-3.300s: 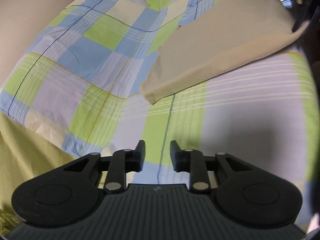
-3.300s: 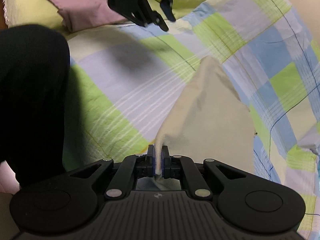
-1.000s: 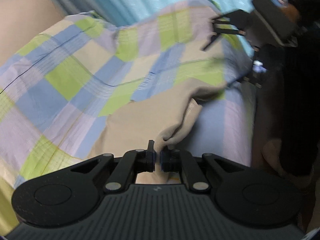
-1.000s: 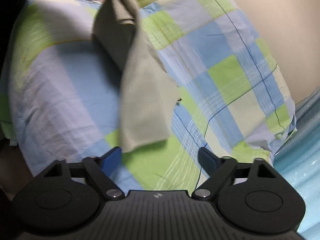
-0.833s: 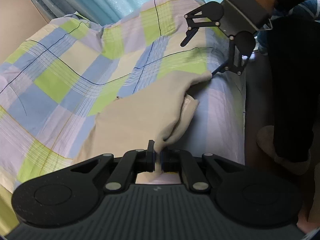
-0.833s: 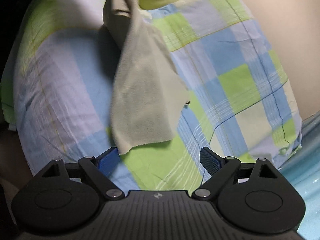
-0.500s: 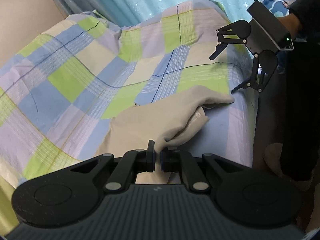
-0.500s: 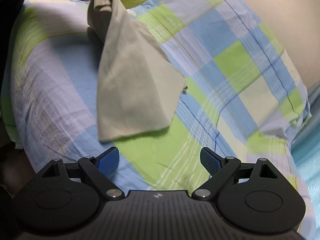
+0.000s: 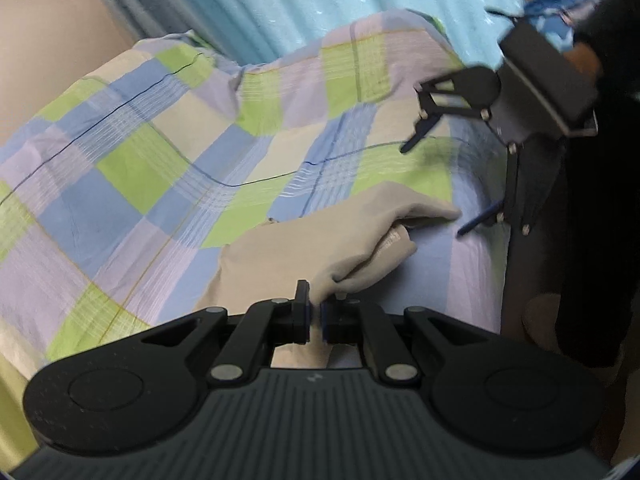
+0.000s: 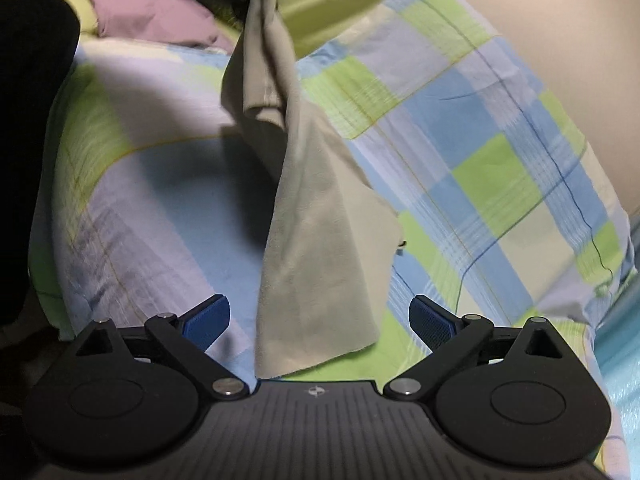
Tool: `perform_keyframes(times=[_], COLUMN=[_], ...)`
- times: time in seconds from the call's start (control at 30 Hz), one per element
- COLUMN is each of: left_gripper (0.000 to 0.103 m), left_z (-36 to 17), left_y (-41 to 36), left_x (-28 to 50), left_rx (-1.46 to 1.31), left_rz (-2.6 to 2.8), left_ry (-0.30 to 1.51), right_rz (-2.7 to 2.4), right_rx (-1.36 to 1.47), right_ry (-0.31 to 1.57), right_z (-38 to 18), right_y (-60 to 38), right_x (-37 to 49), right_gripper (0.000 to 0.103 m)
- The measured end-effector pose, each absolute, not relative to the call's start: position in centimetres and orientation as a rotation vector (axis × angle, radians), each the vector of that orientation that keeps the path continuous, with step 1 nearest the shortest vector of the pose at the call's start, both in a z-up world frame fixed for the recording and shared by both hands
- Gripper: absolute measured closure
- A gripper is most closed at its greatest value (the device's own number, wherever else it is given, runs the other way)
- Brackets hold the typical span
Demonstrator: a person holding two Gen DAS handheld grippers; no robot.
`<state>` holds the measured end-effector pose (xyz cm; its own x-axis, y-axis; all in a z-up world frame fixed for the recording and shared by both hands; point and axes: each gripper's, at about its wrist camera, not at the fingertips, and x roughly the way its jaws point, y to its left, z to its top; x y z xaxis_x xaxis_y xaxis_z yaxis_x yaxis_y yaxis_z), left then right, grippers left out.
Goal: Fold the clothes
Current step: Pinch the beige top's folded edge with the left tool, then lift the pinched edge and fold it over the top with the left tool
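A beige garment [image 9: 320, 240] lies on the checked bedspread [image 9: 160, 168]. My left gripper [image 9: 315, 316] is shut on its near corner and holds that end lifted. In the right wrist view the same garment [image 10: 320, 240] runs from the far left gripper down toward me, its free end lying flat between my open fingers. My right gripper [image 10: 319, 320] is open and empty, just above the garment's near edge. It also shows in the left wrist view [image 9: 444, 184], open, beside the garment's far tip.
A purple cloth [image 10: 152, 20] lies on a green blanket [image 10: 336, 4] at the far end of the bed. A blue curtain [image 9: 320, 4] hangs behind the bed. The person's dark leg [image 9: 600, 220] stands at the bed's edge. A beige wall [image 10: 540, 12] runs alongside.
My left gripper keeps its hold on the garment corner. My right gripper, open throughout, has moved down closer to the garment's free end on the bedspread.
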<state>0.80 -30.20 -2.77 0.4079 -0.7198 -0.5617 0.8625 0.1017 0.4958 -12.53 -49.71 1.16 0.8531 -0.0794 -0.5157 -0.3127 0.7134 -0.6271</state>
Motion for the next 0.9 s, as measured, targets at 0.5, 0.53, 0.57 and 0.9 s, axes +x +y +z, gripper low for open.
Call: perform_keyframes(times=[0.5, 0.53, 0.57, 0.9], left_gripper=[0.099, 0.099, 0.099, 0.099], left_z=[-2.5, -3.0, -3.5, -7.9], left_y=[-30.4, -30.2, -30.0, -29.5], left_x=[1.8, 1.3, 0.8, -1.6], left_rx=[0.919, 0.949, 0.982, 1.035], left_rz=[-1.217, -1.231, -1.244, -1.3], left_ry=[0.224, 0.217, 0.209, 0.267], right_rz=[-0.015, -0.053, -0.091, 0.031], right_rx=[-0.777, -0.818, -0.858, -0.86], right_ry=[0.496, 0.487, 0.478, 0.508], right_z=[-1.0, -1.3, -1.6, -2.3], right_y=[-49.9, -50.2, -50.6, -51.0], right_x=[-8.2, -8.5, -8.8, -10.6], right_gripper=[0.007, 0.006, 0.006, 0.003])
